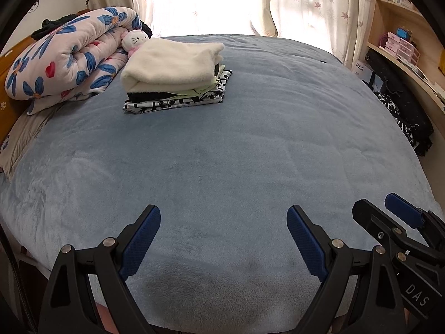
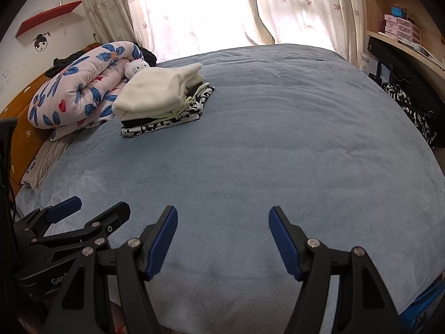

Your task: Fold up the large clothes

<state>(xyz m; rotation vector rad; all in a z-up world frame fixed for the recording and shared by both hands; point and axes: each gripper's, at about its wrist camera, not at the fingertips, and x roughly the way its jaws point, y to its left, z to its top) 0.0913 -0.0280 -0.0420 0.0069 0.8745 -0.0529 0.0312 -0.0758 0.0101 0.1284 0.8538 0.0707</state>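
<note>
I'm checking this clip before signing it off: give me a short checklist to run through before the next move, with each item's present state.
1. Left claw open, nothing between its fingers: ok.
2. Right claw open and empty: ok.
3. Bare stretch of blue blanket in front of both claws: ok.
4. Folded stack neat, white piece on top, beside the flowered quilt: ok.
5. Next garment to fold laid out on the bed: not ok, none in view.
6. Dark clothes by the shelf, whether they await folding: cannot tell.

There was one bed [image 1: 222, 139], one stack of folded clothes [image 1: 175, 80], one rolled quilt [image 1: 69, 55], one plush toy [image 1: 135, 40], and two grippers.
</note>
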